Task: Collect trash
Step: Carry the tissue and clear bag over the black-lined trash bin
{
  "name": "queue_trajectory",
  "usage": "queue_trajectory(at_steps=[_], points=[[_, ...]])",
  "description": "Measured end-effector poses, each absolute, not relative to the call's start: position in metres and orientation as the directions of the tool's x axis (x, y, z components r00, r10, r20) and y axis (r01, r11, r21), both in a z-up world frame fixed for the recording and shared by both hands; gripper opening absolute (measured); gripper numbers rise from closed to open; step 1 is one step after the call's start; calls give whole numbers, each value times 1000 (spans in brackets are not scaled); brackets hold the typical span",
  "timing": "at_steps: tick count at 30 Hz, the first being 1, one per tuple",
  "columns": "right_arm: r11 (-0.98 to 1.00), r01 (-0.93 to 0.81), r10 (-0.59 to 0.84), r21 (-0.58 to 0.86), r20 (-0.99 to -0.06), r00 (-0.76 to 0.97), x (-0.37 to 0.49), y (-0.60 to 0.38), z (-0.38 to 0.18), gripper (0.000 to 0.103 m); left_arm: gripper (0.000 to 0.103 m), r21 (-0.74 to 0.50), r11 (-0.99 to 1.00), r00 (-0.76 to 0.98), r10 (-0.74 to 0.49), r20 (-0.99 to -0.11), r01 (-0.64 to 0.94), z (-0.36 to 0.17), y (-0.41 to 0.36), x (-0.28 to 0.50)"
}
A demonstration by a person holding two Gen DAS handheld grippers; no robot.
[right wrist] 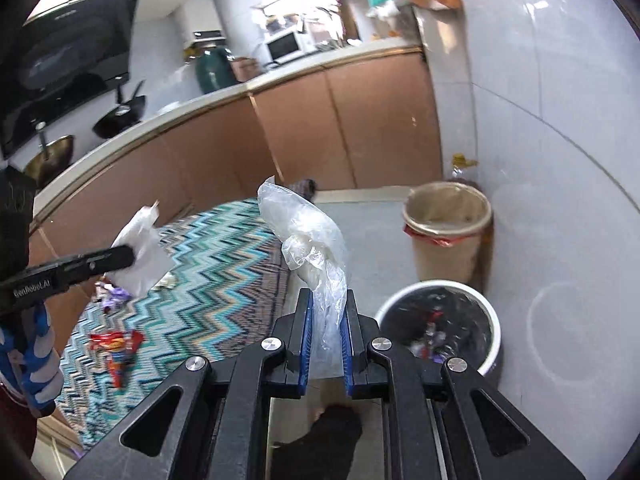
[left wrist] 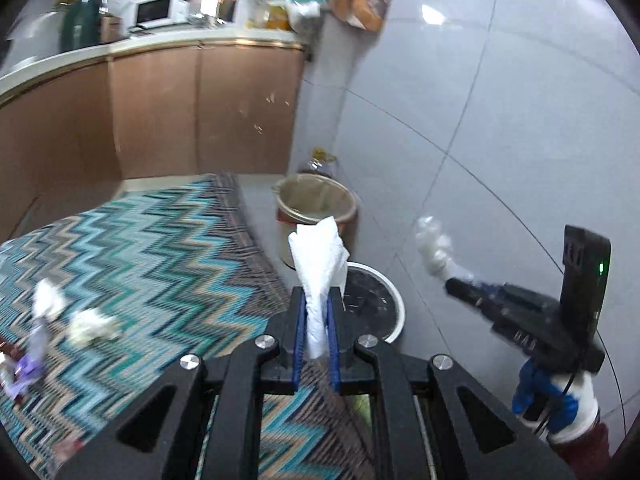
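Left wrist view: teal zigzag woven rug [left wrist: 152, 248] on the floor, crumpled white paper wad [left wrist: 93, 326] lying on it.
Bins: tan plastic bin [right wrist: 448, 228]; white round bin [right wrist: 440, 324] nearer.
Left tongs [left wrist: 318, 320]: pinching white paper tissue [left wrist: 318, 264].
Right tongs [right wrist: 326, 324]: pinching clear crumpled plastic bag [right wrist: 308, 236].

Teal zigzag rug [left wrist: 160, 240], white tissue [left wrist: 320, 264] (blue-padded tool [left wrist: 318, 304]).
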State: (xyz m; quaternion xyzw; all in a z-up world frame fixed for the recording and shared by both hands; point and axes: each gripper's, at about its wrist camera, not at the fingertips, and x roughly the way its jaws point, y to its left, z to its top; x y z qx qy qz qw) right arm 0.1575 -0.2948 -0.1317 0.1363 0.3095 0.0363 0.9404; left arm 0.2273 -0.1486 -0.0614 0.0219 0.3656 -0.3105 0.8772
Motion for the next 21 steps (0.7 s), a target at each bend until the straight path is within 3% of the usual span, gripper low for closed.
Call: queue_trajectory(at_steps=[9, 18, 20, 21], points=[[935, 142, 113, 324, -654, 748, 202, -346, -189, 13, 10, -205, 778, 415, -514, -751, 594, -113, -269, 298], [916, 231, 84, 329, -718, 691, 244, -386, -233, 17, 14, -249, 782, 315, -489, -813, 572, -170, -331, 354], [908, 250, 83, 335, -729, 679, 252, -393, -244, 24, 26, -264, 782, 298, -491, -818, 564, -180, -337, 362], [906, 258, 80, 336, -735, 673, 254, -396, -249, 33, 30, -275, 781, 287, -495, -820, 561, -186, -340, 366]])
